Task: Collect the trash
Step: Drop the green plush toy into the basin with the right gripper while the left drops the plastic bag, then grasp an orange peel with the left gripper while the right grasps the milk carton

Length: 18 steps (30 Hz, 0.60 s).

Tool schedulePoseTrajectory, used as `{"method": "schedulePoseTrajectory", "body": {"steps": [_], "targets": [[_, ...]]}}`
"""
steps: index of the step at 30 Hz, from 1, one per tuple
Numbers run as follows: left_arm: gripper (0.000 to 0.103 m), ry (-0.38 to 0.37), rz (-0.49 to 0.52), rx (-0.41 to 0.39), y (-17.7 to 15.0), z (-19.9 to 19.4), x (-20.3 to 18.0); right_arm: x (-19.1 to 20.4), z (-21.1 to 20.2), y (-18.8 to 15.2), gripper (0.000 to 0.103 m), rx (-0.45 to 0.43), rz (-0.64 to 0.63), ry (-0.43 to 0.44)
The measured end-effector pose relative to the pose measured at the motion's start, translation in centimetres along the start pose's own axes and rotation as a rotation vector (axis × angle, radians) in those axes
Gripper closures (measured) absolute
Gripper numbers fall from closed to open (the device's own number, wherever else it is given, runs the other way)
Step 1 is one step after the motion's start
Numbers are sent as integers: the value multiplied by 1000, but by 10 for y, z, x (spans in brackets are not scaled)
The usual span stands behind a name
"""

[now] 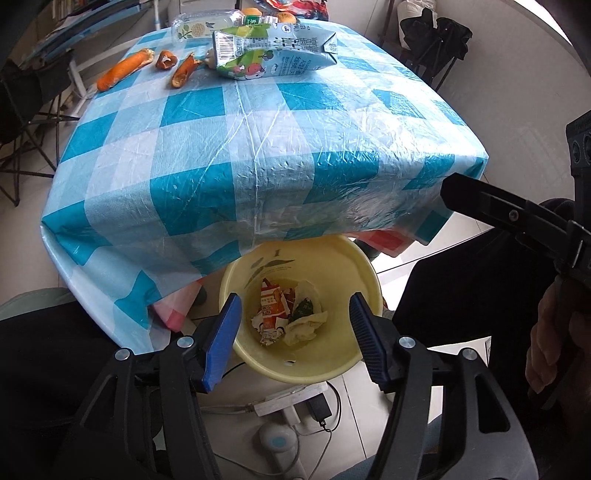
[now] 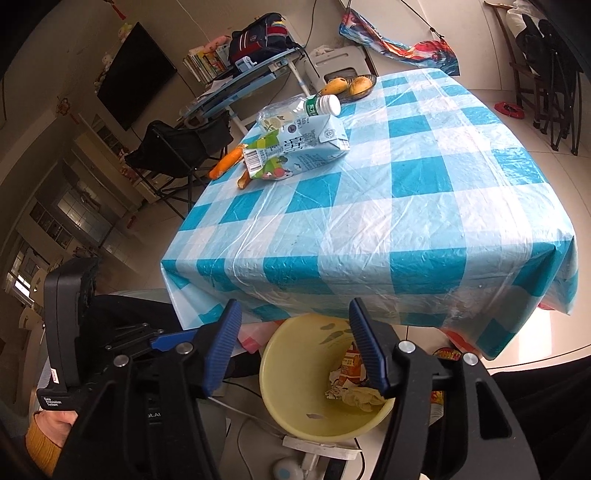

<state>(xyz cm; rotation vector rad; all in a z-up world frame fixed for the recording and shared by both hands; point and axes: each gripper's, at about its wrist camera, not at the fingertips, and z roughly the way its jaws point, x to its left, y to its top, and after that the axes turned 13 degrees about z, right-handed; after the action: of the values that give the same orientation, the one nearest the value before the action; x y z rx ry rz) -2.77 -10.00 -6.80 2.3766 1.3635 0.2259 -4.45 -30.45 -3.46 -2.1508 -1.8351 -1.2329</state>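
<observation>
The left gripper (image 1: 293,325) hangs over a yellow bin (image 1: 306,365) on the floor, jaws spread about half wide with nothing between the blue pads (image 1: 221,339); in the bin lie a torn orange wrapper (image 1: 271,310) and a crumpled tissue (image 1: 304,326). The right gripper (image 2: 295,343) stands likewise half open and empty, just above the bin's rim (image 2: 280,406) and the table's near edge. The bin sits half under a table (image 1: 258,147) covered in a blue-and-white checked plastic cloth, whose near part is bare. At the far end lie the trash still to collect: a milk carton (image 1: 273,50) on its side, a clear bottle (image 1: 207,24) behind it, and three pieces of orange peel (image 1: 125,68) to the left. A white power strip (image 1: 291,400) with cables lies on the tiled floor by the bin. The left view shows all three peels, the bin's contents unobstructed, and the right gripper's black finger (image 1: 491,206) with the hand (image 1: 554,332) holding it. The right view alone shows a bowl of fruit (image 2: 351,86) past the bottle, a dark TV (image 2: 136,74) on the wall, a folding chair (image 2: 177,151), a shelf of books with a backpack (image 2: 258,37), the left gripper's body (image 2: 70,325) and a yellow cuff (image 2: 44,443).
</observation>
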Motion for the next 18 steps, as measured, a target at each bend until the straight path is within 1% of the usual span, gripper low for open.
{"method": "schedulePoseTrajectory", "body": {"steps": [2, 4, 6, 9, 12, 15, 18], "targets": [[45, 49, -15, -45, 3, -8, 3, 2, -1, 1, 43, -5, -10, -5], [45, 78, -37, -130, 8, -25, 10, 9, -1, 5, 43, -11, -38, -5], [45, 118, -64, -218, 14, -42, 19, 17, -2, 11, 43, -22, -86, -10], [43, 187, -103, -298, 24, -58, 33, 32, -2, 23, 41, -44, -175, -25], [43, 222, -158, -333, 35, -65, 55, 45, 1, 39, 41, -66, -258, -41], [43, 250, -214, -337, 48, -63, 77, 59, 6, 59, 41, -95, -342, -54], [43, 256, -251, -341, 62, -56, 95, 71, 18, 80, 40, -118, -426, -66]]}}
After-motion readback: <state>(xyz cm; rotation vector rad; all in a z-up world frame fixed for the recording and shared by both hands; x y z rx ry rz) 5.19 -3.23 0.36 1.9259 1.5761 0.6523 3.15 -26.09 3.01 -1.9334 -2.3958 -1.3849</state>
